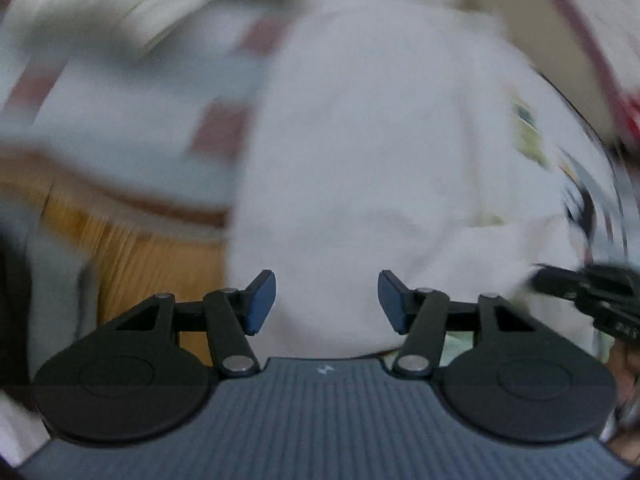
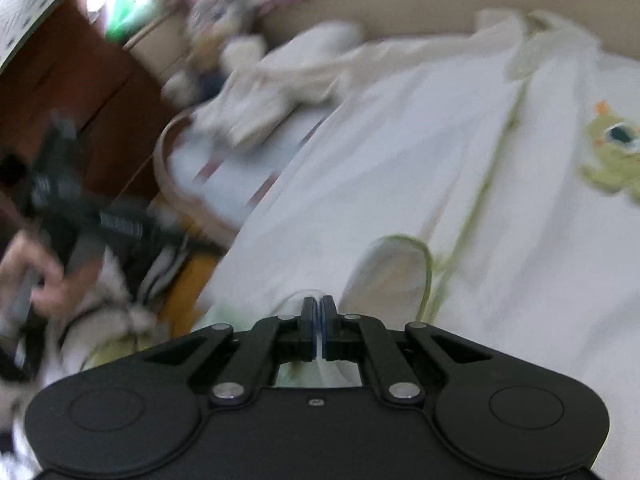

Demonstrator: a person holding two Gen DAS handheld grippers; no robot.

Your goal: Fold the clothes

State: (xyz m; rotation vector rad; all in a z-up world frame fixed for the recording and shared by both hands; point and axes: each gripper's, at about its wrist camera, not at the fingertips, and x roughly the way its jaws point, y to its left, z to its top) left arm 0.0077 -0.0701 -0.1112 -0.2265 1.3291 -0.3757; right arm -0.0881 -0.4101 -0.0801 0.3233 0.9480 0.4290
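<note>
- We take the white garment point(image 2: 460, 184) as our landmark: it lies spread flat across most of both views, with a thin green piping line running along it.
- Our left gripper point(image 1: 327, 302) hangs over the garment's near part, its blue pads point(image 1: 262, 304) standing apart with nothing between them, only white cloth beneath.
- Our right gripper point(image 2: 319, 330) is clenched at the garment's near edge, its jaws pressed together on a thin fold of the white cloth that shows between and behind the pads.
- A green cartoon patch point(image 2: 614, 156) sits on the garment's right side in the right wrist view; in the left wrist view it appears blurred at the garment's right edge.
- A green-trimmed flap point(image 2: 390, 276) of the garment lies just beyond the right gripper.
- A crumpled pile of pale cloth point(image 2: 276, 96) lies past the garment's far left edge.
- Left of the garment, a hand point(image 2: 40, 280) holds the other gripper, blurred.
- A yellow cloth point(image 1: 132, 248) lies beside the garment's left edge, near us.
</note>
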